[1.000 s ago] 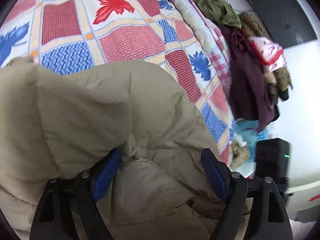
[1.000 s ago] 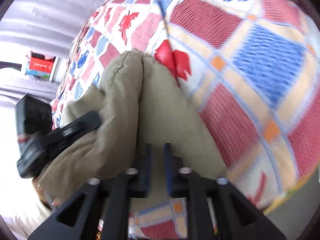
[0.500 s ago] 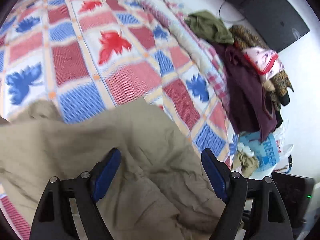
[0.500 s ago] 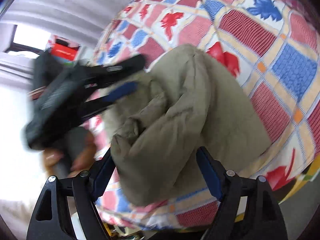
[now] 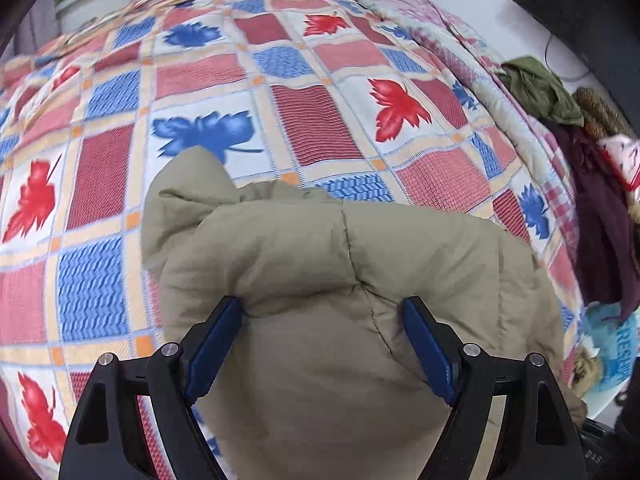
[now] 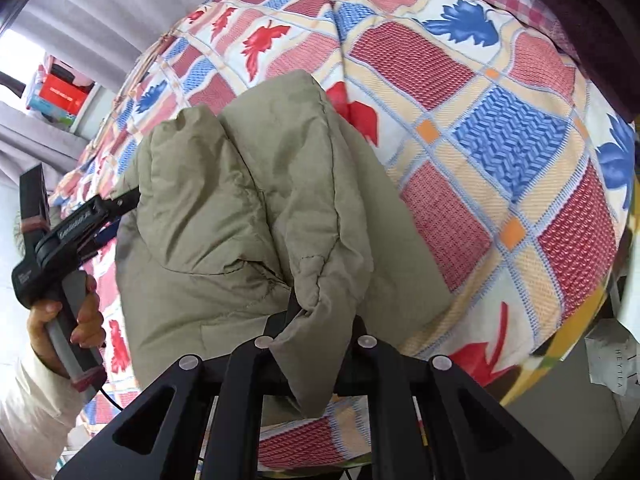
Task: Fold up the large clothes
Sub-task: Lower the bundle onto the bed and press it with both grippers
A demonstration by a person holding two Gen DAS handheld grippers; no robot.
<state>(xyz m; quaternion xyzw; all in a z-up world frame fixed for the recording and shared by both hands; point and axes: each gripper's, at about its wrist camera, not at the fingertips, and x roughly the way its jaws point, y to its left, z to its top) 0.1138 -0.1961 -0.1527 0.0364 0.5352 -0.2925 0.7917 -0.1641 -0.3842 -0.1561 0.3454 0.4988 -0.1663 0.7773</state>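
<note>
A puffy khaki jacket lies bunched on the patchwork bedspread. In the left wrist view my left gripper is open, its blue pads straddling a thick bulge of the jacket. In the right wrist view my right gripper is shut on a hanging fold of the jacket; its fingertips are hidden by the cloth. The left gripper also shows there, at the jacket's left edge, held by a hand.
A heap of dark, green and patterned clothes lies along the bed's right side, with a blue bag below it. A dark screen stands behind. Grey curtains and a shelf with a red box are beyond the bed.
My right gripper opened half a second ago and has now shut on a fold of the jacket. The left gripper stayed open while its view swung over the jacket, which is more bunched.
</note>
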